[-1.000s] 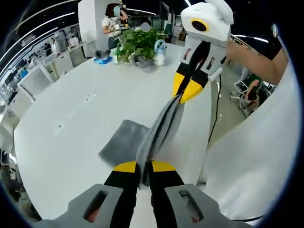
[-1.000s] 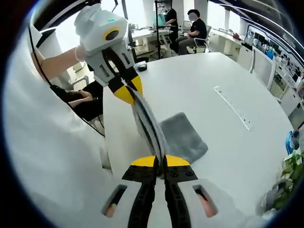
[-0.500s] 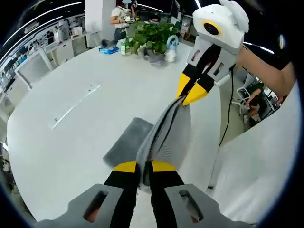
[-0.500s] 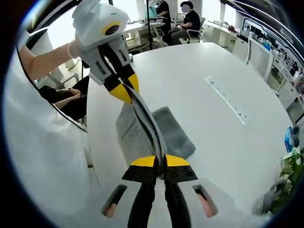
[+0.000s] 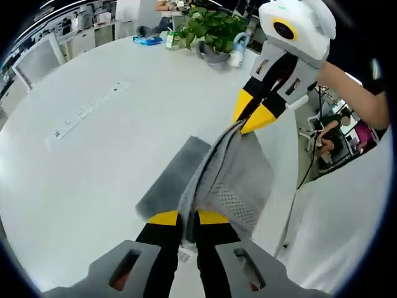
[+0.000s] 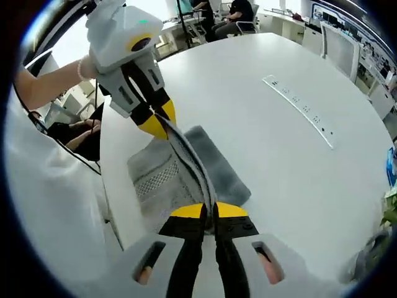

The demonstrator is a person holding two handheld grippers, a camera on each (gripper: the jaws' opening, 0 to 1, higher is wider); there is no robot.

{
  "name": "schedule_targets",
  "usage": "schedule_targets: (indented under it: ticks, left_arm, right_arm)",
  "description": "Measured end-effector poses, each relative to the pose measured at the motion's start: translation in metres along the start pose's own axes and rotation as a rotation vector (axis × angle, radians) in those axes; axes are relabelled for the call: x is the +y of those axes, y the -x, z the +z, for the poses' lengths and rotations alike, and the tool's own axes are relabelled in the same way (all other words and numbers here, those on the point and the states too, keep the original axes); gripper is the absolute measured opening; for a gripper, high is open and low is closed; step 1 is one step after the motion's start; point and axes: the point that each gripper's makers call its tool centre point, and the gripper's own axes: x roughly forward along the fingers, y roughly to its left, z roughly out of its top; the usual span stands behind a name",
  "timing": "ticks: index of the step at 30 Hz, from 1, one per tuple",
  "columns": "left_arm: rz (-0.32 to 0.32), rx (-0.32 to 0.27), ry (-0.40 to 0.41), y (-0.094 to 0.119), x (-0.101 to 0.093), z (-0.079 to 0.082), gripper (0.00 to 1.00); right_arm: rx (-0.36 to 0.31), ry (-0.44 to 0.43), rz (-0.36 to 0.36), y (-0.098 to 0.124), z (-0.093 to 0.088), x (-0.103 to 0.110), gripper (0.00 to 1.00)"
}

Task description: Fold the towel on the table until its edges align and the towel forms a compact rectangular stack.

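1. Left tool (image 5: 188,218) is clenching one corner of a grey towel (image 5: 232,180); jaws are pinched together on the cloth.
2. Right tool (image 5: 251,121) is gripping the opposite corner, w/ jaws closed on it.
3. Towel edge is stretching taut btwn both tools; the rest is draping onto the white desk (image 5: 93,149).
4. Potted plant (image 5: 214,25) is sitting at the desk's far edge.

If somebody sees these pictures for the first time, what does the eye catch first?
First, the grey towel, stretched between two yellow-tipped grippers: the left gripper pinches one end at the bottom of the left gripper view, the right gripper the other end higher up. The rest of the towel lies on the white table, and green plants stand at the table's far end.
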Motion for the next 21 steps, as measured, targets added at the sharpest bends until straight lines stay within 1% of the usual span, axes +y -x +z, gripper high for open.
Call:
schedule_targets:
  ticks: [4,8,12,15,18,21]
  left_arm:
    - [-0.001,0.016,0.017,-0.009,0.008,-0.003,0.09]
    - [-0.004,0.018,0.061,-0.016,0.016,-0.002,0.09]
    - [-0.010,0.037,0.091,-0.024,0.021,-0.005,0.09]
    - [-0.008,0.040,0.099,-0.028,0.022,-0.006,0.10]
    - [-0.001,0.033,0.100,-0.030,0.024,-0.007,0.10]
    - [0.002,0.002,0.100,-0.026,0.025,-0.004,0.11]
  right_arm:
    - [0.020,-0.007,0.009,-0.013,-0.002,-0.009,0.03]
    - [0.031,-0.023,0.005,-0.022,-0.002,-0.019,0.03]
    - [0.045,-0.047,0.024,-0.032,-0.006,-0.023,0.03]
    - [0.047,-0.065,0.028,-0.038,-0.008,-0.026,0.03]
    - [0.047,-0.075,0.034,-0.043,-0.011,-0.028,0.03]
    - [0.048,-0.088,0.037,-0.046,-0.013,-0.031,0.04]
